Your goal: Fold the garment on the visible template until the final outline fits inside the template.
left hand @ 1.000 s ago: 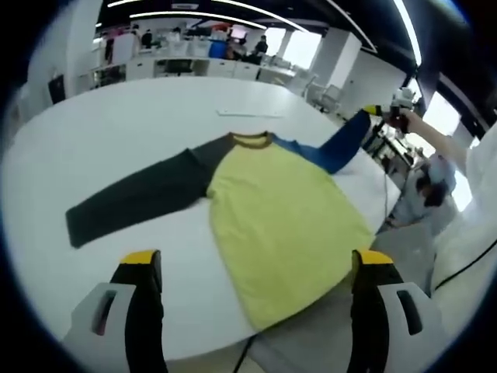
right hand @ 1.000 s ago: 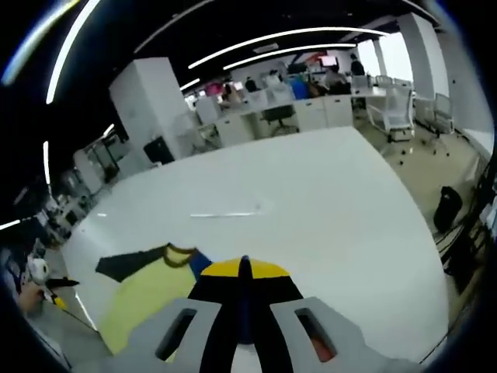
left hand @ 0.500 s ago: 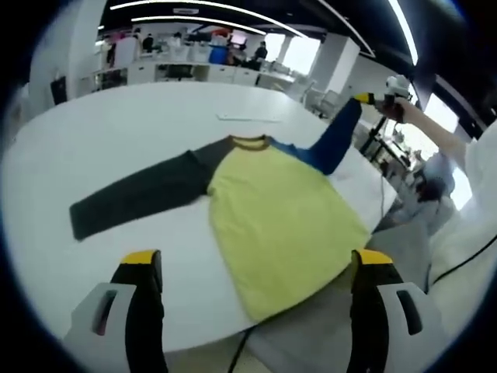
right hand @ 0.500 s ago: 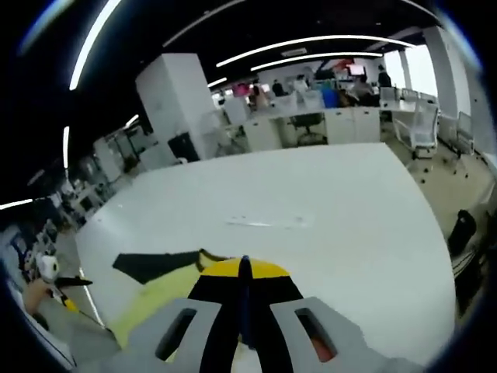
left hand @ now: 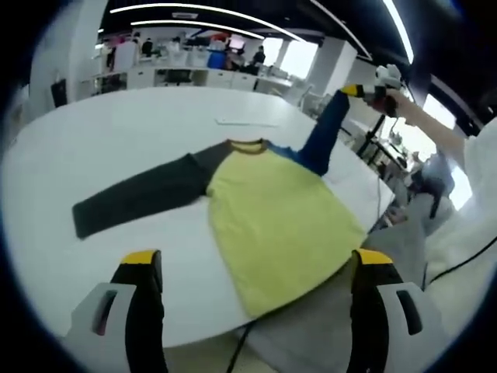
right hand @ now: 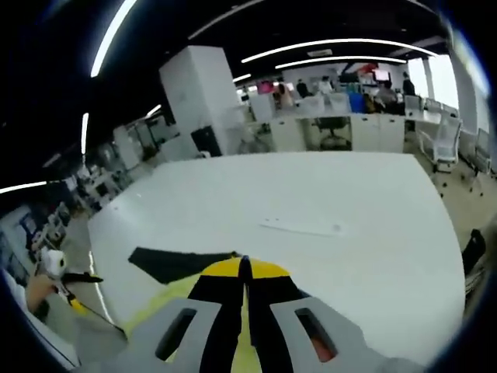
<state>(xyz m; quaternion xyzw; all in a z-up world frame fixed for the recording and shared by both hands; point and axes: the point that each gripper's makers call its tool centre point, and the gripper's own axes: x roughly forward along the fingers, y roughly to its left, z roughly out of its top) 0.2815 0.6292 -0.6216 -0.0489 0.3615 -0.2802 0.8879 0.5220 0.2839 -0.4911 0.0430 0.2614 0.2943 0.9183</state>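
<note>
A long-sleeved shirt lies flat on the white table (left hand: 109,116): yellow body (left hand: 272,214), dark grey sleeve (left hand: 140,194) stretched to the left. Its blue sleeve (left hand: 322,136) rises steeply off the table, its cuff pinched in my right gripper (left hand: 352,92), held by a hand at the upper right. My left gripper (left hand: 256,260) hovers wide open, short of the table's near edge, with nothing between its jaws. In the right gripper view my right gripper (right hand: 245,268) is shut, above the yellow body (right hand: 159,303) and grey sleeve (right hand: 175,264). A thin pale template strip (left hand: 248,123) lies beyond the collar.
The shirt's hem reaches the table's near-right edge, where a person's grey trouser leg (left hand: 318,342) and a cable (left hand: 247,342) show. The table is broad and bare beyond the strip (right hand: 299,227). Desks, chairs and people stand in the office behind.
My right gripper has lifted the blue sleeve higher and swung it inward, so it now stands almost upright. The left gripper stays open in place, and the shirt body has not moved.
</note>
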